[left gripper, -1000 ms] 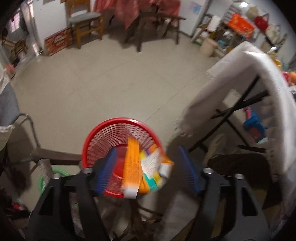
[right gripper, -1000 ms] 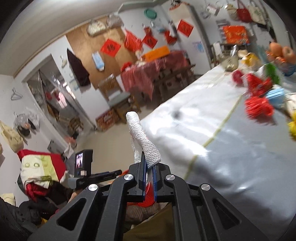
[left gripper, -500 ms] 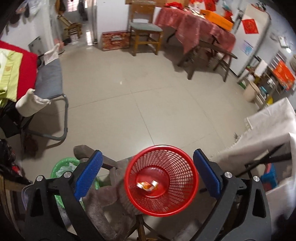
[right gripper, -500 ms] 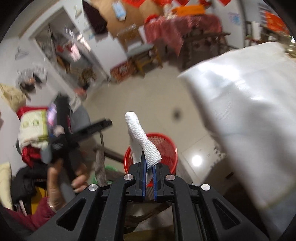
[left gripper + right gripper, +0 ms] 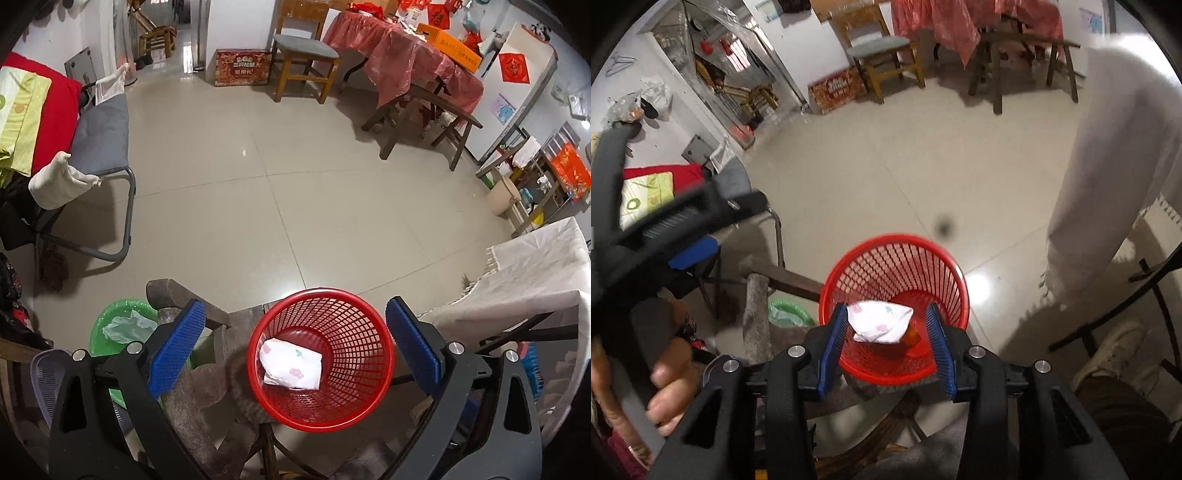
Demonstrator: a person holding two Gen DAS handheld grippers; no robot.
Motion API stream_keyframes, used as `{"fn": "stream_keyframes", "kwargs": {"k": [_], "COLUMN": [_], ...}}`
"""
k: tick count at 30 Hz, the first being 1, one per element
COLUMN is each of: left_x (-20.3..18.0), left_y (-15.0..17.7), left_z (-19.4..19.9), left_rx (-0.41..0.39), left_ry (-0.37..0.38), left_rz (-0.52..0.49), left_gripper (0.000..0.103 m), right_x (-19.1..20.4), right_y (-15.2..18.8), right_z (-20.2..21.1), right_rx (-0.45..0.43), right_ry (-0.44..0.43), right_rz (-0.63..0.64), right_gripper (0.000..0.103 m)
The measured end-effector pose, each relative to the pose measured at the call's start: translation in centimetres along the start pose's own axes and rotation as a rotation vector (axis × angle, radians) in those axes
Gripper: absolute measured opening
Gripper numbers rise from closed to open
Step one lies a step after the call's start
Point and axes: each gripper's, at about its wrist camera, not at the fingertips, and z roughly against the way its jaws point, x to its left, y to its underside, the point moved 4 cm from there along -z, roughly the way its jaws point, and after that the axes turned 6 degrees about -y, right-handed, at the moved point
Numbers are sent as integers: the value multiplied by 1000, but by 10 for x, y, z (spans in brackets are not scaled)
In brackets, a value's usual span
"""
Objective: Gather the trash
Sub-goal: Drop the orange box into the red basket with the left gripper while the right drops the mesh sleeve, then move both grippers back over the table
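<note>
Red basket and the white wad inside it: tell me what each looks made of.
Red basket: apparently molded plastic, slightly glossy, judging by its uniform lattice walls. White wad: probably soft tissue or thin paper, matte and creased, with small pink and green prints.

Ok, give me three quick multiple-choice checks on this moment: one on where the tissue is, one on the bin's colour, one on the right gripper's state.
1. Where is the white tissue wad?
A. On the floor
B. Inside the basket
C. On the grey chair

2. What colour is the mesh basket?
A. Red
B. Green
C. Blue

3. How is the right gripper?
A. Shut on the tissue
B. Shut, empty
C. Open, its fingers clear of the tissue

Answers: 1 B, the wad lies within the basket's walls in the left wrist view. 2 A, rim and mesh are red. 3 C, the fingers have just been opening, gaps showing on both sides.
</note>
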Motion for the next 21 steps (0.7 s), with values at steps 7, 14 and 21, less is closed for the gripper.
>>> {"fn": "stream_keyframes", "kwargs": {"k": [7, 14, 21], "left_x": [-11, -35, -91], "left_y": [3, 14, 51], "left_z": [12, 38, 82], "left_rx": [-65, -134, -196], "left_ry": [-8, 31, 163], "left_rz": [-47, -132, -301], "left_gripper": [95, 95, 96], "right_x": [2, -10, -51], "right_y": [-13, 0, 56], "right_z": [70, 166, 299], "right_rx": [-136, -350, -615], "right_ry": [35, 118, 360], "right_rz": [34, -1, -68], "right_gripper": [44, 63, 94]}}
